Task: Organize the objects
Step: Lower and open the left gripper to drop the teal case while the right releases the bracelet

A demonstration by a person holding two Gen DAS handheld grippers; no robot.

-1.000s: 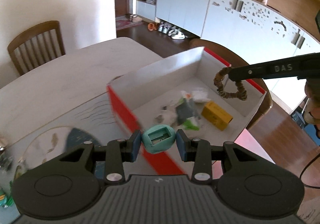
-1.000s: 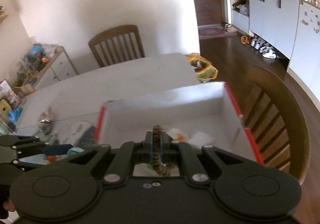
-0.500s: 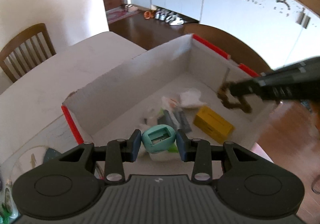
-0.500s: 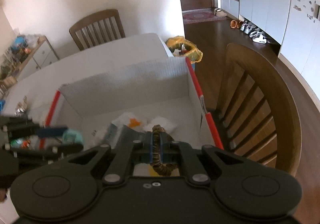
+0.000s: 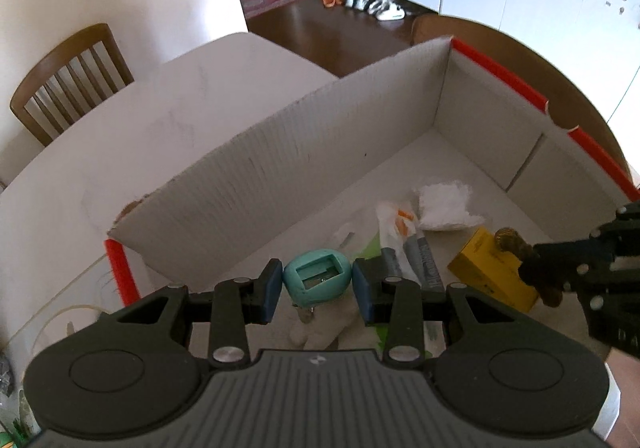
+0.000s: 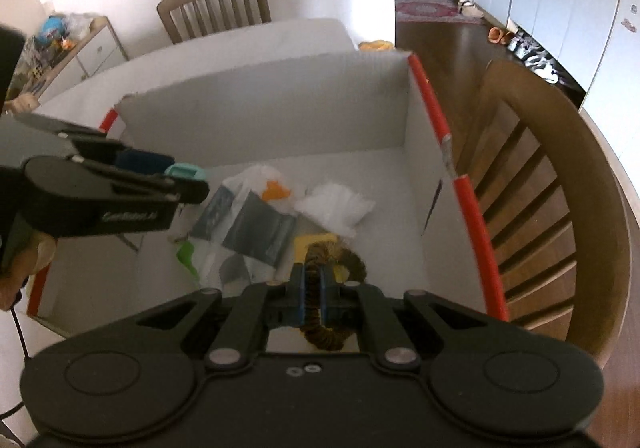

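Note:
A white cardboard box with red-edged rims (image 5: 496, 69) (image 6: 430, 99) stands on the white table. My left gripper (image 5: 317, 284) is shut on a teal egg-shaped pencil sharpener (image 5: 318, 279) and hangs over the box's near-left part; the right wrist view shows it at the left (image 6: 182, 177). My right gripper (image 6: 313, 288) is shut on a brown beaded bracelet (image 6: 352, 264), low inside the box over a yellow box (image 5: 492, 276). In the left wrist view that gripper enters from the right with the bracelet (image 5: 520, 248).
Inside the box lie a crumpled white tissue (image 5: 444, 203), plastic packets with dark sachets (image 6: 248, 224), a green scrap (image 6: 186, 254) and a white lump (image 5: 320, 332). Wooden chairs stand at the far side of the table (image 5: 68, 71) and right of the box (image 6: 552, 183).
Both grippers sank toward the box. The left one carried the sharpener from over the red rim to above the box's inside. The right one lowered the bracelet close to the yellow box.

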